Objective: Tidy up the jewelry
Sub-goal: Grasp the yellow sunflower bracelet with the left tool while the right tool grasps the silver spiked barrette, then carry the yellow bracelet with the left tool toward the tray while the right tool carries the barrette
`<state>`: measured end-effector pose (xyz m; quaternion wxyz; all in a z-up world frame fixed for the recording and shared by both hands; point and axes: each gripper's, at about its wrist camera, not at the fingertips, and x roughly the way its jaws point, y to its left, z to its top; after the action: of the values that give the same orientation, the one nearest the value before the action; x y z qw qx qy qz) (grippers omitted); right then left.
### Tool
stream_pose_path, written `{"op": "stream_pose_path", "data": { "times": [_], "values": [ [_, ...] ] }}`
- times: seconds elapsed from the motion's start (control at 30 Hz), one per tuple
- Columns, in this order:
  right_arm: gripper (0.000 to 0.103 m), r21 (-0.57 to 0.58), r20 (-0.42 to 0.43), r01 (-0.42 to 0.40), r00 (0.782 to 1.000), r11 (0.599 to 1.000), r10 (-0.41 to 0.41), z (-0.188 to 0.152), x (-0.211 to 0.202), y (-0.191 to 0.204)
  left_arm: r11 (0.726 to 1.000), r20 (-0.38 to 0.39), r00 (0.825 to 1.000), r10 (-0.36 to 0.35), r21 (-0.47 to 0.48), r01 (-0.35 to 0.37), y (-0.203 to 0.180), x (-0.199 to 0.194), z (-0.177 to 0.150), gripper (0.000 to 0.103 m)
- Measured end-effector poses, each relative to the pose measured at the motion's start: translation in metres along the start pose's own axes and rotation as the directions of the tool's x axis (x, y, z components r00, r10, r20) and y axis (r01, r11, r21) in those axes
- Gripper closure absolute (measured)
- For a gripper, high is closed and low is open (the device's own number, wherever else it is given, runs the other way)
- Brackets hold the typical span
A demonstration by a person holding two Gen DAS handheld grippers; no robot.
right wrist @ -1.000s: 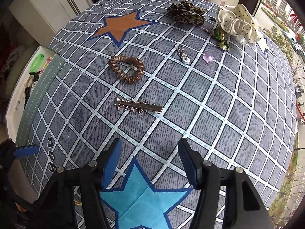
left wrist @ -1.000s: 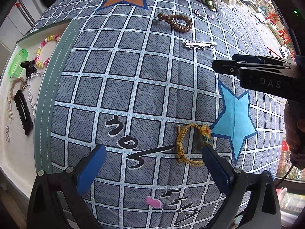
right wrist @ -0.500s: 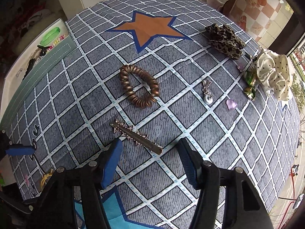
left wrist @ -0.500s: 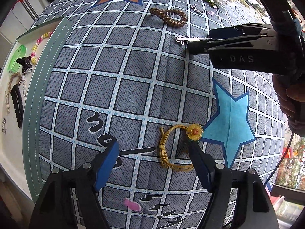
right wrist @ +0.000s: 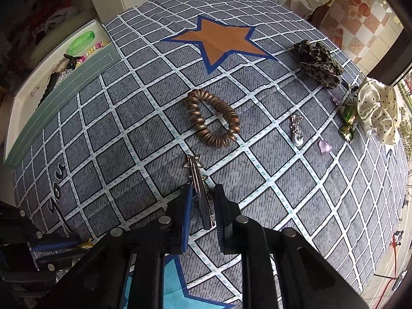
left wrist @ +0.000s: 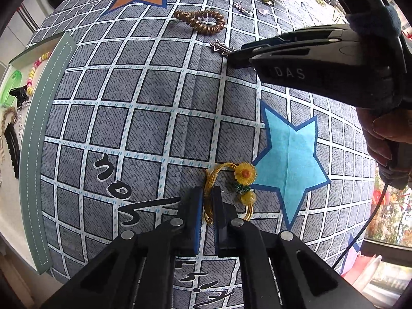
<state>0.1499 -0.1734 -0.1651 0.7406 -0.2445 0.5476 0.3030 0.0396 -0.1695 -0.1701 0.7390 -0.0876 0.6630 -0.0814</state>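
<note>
Tray cut by edge; hair clip half hidden.

Left tongs are pointed steeply down at the surface, blue-padded fingers drawn almost together, with a thin yellow cord seen pinched between the pads. Right tongs are likewise angled steeply down; the jaws are closing, and a metal clip is seen lying lengthwise between the pads, pad contact not clear. In the left wrist view the right tongs are seen side-on at upper right, black body reaching leftward, tip low over the surface. A hand is wrapped around its handle at the right edge, fingers curled, a dark sleeve cuff above it.
</note>
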Motion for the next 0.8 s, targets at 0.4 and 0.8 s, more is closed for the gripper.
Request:
{"op": "stream_pose_path", "data": {
  "times": [0.4, 0.8],
  "values": [
    [0.09, 0.375, 0.019, -0.11, 0.994, 0.921, 0.11, -0.049, -0.021, -0.041, 0.999, 0.053, 0.998, -0.039, 0.01, 0.038, -0.005, -0.02, 0.011, 0.09],
    [0.09, 0.495, 0.045, -0.151, 0.988, 0.855, 0.148, -0.079, -0.049, -0.038, 0.999, 0.091, 0.995, -0.033, 0.011, 0.032, 0.042, -0.055, 0.006, 0.09]
  ]
}}
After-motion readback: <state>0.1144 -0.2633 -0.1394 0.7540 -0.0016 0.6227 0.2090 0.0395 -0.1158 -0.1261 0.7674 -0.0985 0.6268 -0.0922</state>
